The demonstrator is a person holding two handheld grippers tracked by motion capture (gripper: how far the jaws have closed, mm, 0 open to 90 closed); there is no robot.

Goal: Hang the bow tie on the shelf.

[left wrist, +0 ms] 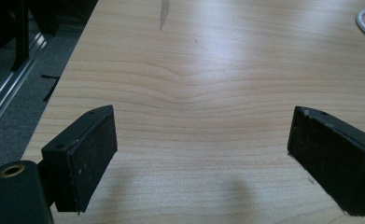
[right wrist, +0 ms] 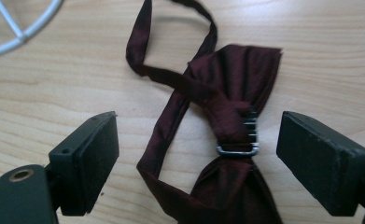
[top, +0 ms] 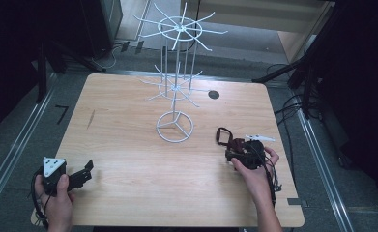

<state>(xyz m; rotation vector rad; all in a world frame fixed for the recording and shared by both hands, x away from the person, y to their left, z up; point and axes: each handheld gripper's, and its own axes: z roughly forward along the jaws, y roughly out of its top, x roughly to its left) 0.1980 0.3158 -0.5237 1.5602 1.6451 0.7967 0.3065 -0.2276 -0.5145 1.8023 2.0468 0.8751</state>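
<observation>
A dark red bow tie (top: 226,140) with a thin looped strap lies flat on the right side of the wooden table (top: 138,188). In the right gripper view the bow tie (right wrist: 231,112) and its metal clasp (right wrist: 237,149) sit between the jaws of my right gripper (right wrist: 199,126), which is open and touches nothing. A person's hand holds that right gripper (top: 236,152) just behind the tie. My left gripper (top: 86,170) rests at the table's front left corner. Its jaws are open over bare wood in the left gripper view (left wrist: 201,126). A white wire display rack (top: 176,92) stands mid-table.
The rack's round base ring (top: 175,126) sits left of the tie, with its edge (right wrist: 21,28) at the top left of the right gripper view. A small white piece (top: 260,138) lies beside the right gripper. A dark round hole (top: 213,94) marks the far tabletop. Cables run on the floor at right.
</observation>
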